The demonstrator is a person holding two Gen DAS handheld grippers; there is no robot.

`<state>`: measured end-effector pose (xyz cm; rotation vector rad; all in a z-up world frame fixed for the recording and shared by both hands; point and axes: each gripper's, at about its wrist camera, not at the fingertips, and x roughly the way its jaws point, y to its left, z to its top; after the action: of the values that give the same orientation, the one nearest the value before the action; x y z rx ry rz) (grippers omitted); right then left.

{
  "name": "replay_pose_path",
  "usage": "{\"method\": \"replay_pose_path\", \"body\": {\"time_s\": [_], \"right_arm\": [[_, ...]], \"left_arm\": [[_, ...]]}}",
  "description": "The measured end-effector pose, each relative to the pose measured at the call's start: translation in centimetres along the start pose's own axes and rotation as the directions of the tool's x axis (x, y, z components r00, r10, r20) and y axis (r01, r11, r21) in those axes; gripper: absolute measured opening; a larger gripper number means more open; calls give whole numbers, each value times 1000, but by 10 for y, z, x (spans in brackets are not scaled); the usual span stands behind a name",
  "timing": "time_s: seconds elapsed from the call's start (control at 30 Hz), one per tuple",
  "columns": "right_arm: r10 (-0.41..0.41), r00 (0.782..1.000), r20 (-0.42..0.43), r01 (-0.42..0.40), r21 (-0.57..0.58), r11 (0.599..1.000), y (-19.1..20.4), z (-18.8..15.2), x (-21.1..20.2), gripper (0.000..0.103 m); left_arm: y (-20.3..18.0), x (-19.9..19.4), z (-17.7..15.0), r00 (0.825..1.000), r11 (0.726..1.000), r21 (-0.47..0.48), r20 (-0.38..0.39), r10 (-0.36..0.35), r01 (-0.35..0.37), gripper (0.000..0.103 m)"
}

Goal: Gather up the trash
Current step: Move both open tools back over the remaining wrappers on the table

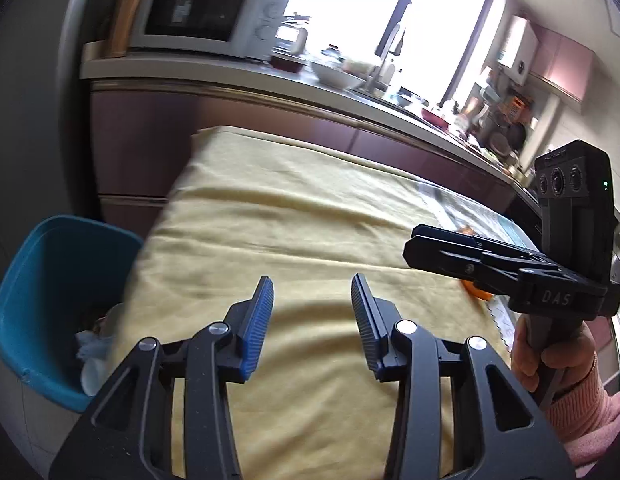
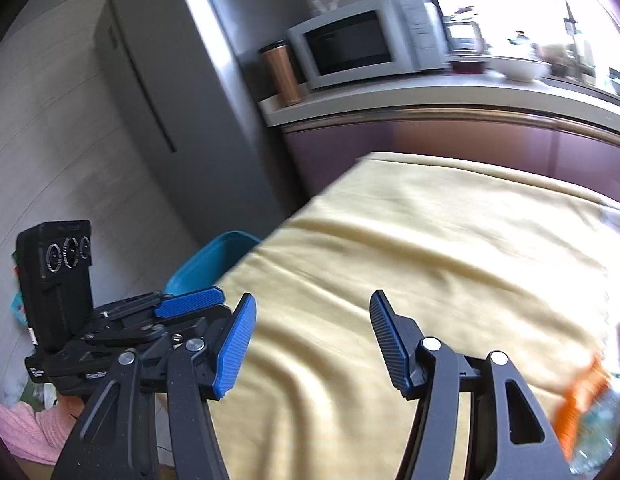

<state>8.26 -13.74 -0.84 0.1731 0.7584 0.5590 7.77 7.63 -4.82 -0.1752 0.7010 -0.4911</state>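
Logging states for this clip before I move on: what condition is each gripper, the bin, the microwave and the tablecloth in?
Left gripper: open, nothing between its fingers.
Right gripper: open, empty.
Blue plastic trash bin: upright beside the table, pale crumpled trash inside.
White microwave: door closed.
Yellow tablecloth: spread, wrinkled.
Orange scrap: lying on the cloth.

My right gripper [image 2: 311, 338] stands open and empty over the yellow tablecloth [image 2: 409, 248]; my left gripper [image 2: 178, 312] sits beside the blue bin [image 2: 214, 256].
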Motion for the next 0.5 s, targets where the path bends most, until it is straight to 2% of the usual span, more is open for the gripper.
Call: {"method": "replay_pose_path", "body": {"time_s": [0.2, 0.5], "right_arm": [[-98, 995, 36, 95, 80, 992, -48, -16, -38, 57], [-230, 970, 84, 212, 177, 961, -106, -30, -83, 57]], "left_arm": [[-54, 34, 0, 995, 993, 82, -61, -80, 85, 40], [-122, 76, -2, 976, 968, 172, -151, -158, 183, 40]]}}
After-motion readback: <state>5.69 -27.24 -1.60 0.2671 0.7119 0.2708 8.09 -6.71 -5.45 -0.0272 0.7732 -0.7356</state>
